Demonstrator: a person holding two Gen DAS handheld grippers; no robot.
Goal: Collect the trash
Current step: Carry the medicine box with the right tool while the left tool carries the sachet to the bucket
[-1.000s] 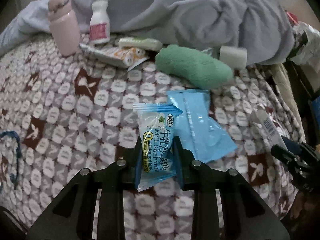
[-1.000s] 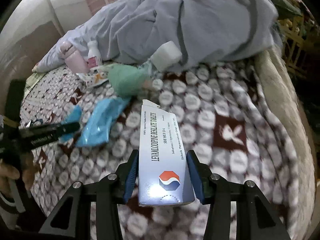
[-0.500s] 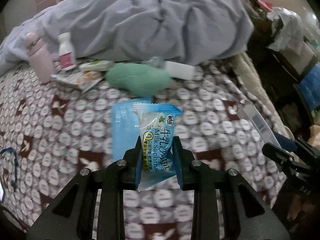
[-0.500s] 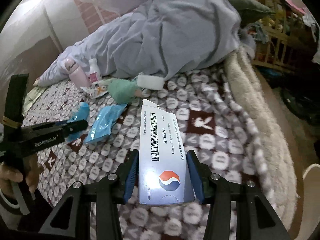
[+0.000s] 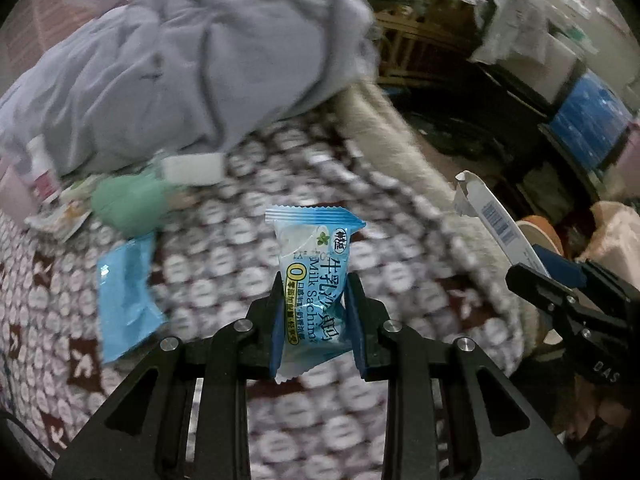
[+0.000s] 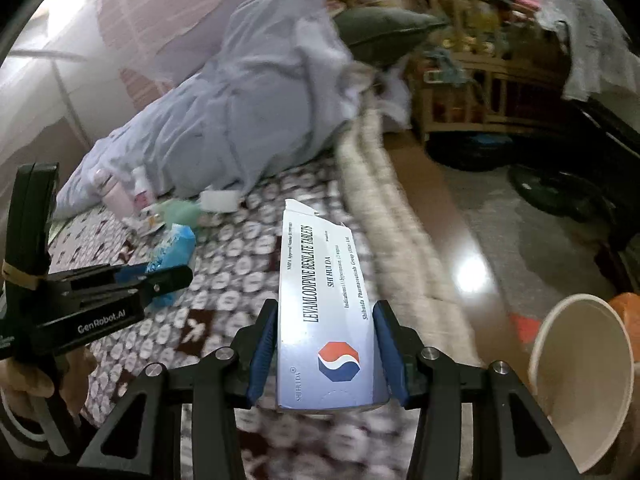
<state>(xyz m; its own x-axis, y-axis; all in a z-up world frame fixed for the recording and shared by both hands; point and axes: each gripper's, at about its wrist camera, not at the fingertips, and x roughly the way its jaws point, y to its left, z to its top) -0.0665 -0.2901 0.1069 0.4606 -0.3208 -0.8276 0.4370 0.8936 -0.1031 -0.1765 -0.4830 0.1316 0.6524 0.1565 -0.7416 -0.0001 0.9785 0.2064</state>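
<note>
We have swung both hand-held grippers off the bed (image 5: 248, 240) toward the cup (image 6: 580, 384); left (image 5: 314, 306) grips the wrapper (image 5: 314, 280), right (image 6: 326, 350) the box (image 6: 324, 312). Fast swinging may shake the wrapper loose.

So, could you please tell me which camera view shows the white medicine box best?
The right wrist view: the medicine box fills the centre, clamped in the right gripper, with its printed face readable. The left wrist view shows only the box's narrow barcoded edge at the right, poking out of that gripper.
</note>
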